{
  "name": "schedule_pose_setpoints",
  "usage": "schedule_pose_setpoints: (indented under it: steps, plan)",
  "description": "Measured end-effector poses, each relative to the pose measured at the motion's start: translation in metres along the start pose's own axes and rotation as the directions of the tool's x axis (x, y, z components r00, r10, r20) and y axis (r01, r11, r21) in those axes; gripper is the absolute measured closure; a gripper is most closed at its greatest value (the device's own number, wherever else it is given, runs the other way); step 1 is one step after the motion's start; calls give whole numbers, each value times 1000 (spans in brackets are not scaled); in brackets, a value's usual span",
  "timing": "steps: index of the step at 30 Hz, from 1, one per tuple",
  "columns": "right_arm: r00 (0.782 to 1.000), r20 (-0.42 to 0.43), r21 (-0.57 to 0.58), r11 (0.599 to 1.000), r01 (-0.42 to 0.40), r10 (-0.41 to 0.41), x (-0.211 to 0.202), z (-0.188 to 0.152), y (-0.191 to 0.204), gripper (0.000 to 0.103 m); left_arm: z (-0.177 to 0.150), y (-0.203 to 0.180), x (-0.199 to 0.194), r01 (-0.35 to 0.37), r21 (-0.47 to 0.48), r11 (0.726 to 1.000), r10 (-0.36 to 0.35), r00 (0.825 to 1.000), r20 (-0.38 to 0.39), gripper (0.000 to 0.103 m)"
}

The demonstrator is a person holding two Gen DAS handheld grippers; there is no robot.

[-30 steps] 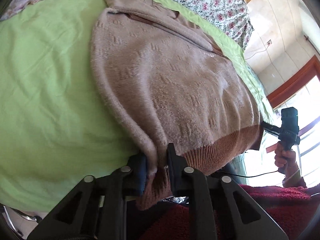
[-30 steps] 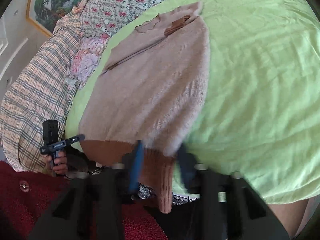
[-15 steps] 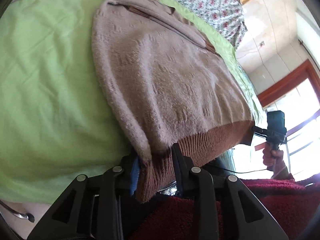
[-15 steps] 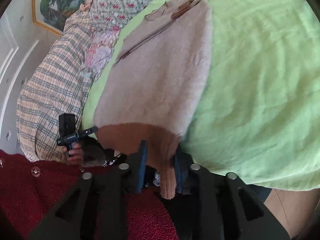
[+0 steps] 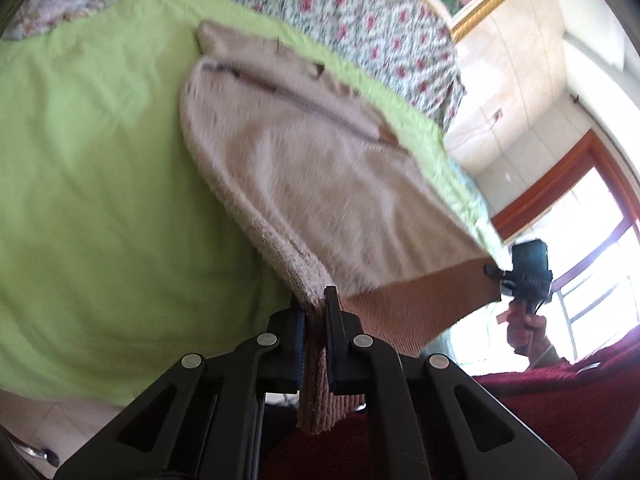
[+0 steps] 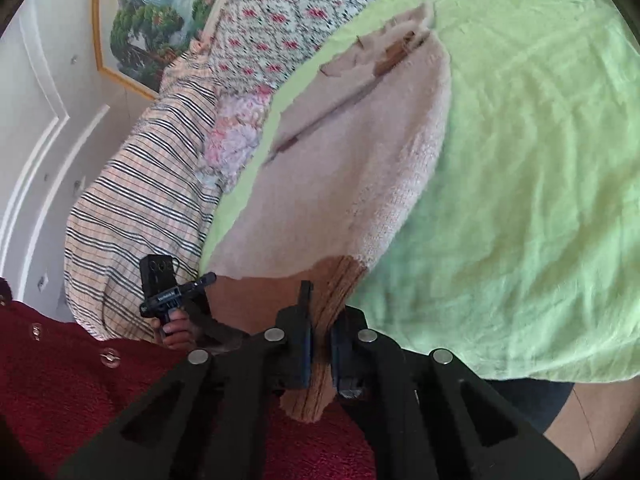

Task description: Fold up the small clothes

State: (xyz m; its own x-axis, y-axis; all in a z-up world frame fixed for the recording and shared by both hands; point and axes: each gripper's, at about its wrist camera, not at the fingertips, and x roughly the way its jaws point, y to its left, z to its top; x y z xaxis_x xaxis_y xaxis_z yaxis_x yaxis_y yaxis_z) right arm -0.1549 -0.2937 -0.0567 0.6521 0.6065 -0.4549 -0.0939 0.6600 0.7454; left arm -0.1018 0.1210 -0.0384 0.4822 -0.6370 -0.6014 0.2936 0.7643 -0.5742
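Both grippers, left (image 5: 316,312) and right (image 6: 320,344), stay clenched on the sweater's (image 5: 320,184) ribbed hem corners; the hem has apparently lifted off the green sheet (image 5: 100,160), starting the fold forward.

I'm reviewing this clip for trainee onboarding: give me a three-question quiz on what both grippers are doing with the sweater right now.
1. True or false: the left gripper is shut on the ribbed hem of the sweater.
2. Multiple choice: the sweater's collar end lies on A) the green sheet, B) the plaid blanket, C) the floor.
3. Fill in: the right gripper grips the hem at the corner ____ the left gripper's.

Key
1. True: brown rib hangs through between its fingers.
2. A.
3. Opposite: each wrist view shows the other gripper at the hem's far corner.
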Motion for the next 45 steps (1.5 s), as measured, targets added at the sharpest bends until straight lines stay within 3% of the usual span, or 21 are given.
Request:
schedule_pose_setpoints:
  steps: [4,10,15,20,25,31,38,42,44,45]
  plan:
    - [996,64,-17,998,-57,58,-4,19,16,95,18,-8,-16,36,-3,999,-35,996,84,97]
    - [983,169,-59,996,-60,69,-9,66,29,95,62,-12,-26,51,15,999,-53,979,195,97]
    - [965,256,-62,997,-35,50,2,121,25,95,125,-11,-15,41,51,998,-54,957,286,97]
    - [955,293,-36,998,52,-39,29,194,9,95,201,-7,16,-24,69,997,0,946,325,97]
    - [953,274,-18,990,141,-131,66,258,-13,95,265,19,64,-89,43,995,72,953,293,97]
    - [948,248,15,979,203,-200,112,312,-45,95,310,64,113,-126,-39,991,131,960,248,97]
    - [920,152,62,933,355,-361,162,328,-84,95,336,107,177,-218,-97,971,230,963,137,97]
    - [918,125,89,926,367,-375,168,322,-98,94,332,121,197,-243,-116,963,253,965,76,95]
    - [913,137,101,923,373,-384,158,318,-94,87,326,119,192,-225,-130,966,236,969,75,90]
    - [905,155,97,918,384,-395,151,315,-89,78,321,115,187,-212,-125,969,222,972,80,86]
